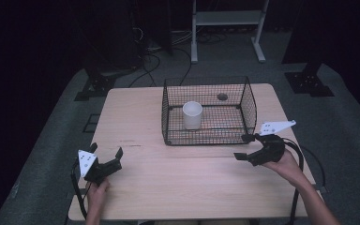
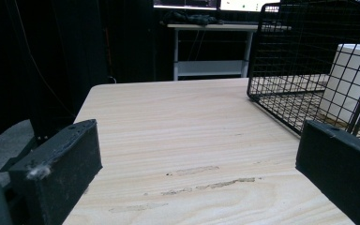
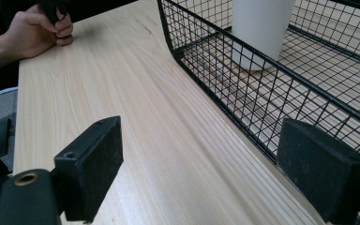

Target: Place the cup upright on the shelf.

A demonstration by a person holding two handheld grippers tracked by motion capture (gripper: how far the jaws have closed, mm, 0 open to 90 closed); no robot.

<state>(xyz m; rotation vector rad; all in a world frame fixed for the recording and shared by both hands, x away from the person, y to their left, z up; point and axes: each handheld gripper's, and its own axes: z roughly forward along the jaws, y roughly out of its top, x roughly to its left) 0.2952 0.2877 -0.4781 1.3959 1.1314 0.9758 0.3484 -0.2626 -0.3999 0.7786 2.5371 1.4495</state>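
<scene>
Dark room, pale wooden surface [image 1: 187,178] on grey floor, white shelf frame [image 1: 227,18] beyond the far edge.

White cup [image 1: 192,115]: upright inside black wire basket [image 1: 251,105], toward its left half, apart from every wall; seen through the mesh in the left gripper view [image 2: 351,84] and the right gripper view [image 3: 262,28].

Basket: on the far middle of the surface, top open, near wall parallel to the near edge; small dark hole [image 1: 222,96] in the wood behind it.

Right gripper [image 1: 244,147]: just off the basket's near right corner, jaws spread with nothing between them, pointing left along the near wall; one jaw close against the mesh in the right gripper view, contact not discernible.

Left gripper [image 1: 107,153]: near the left front corner of the surface, well apart from the basket, jaws spread and empty, aimed toward the basket's left wall.

Open room: broad bare strip of wood between the two grippers and along the whole near edge; further bare wood left of the basket, marked by a few scuffs [image 2: 201,180]; narrow margin only between basket and right edge.

Person's left hand [image 3: 37,30]: at the left edge, wrapped round its gripper's handle.
</scene>
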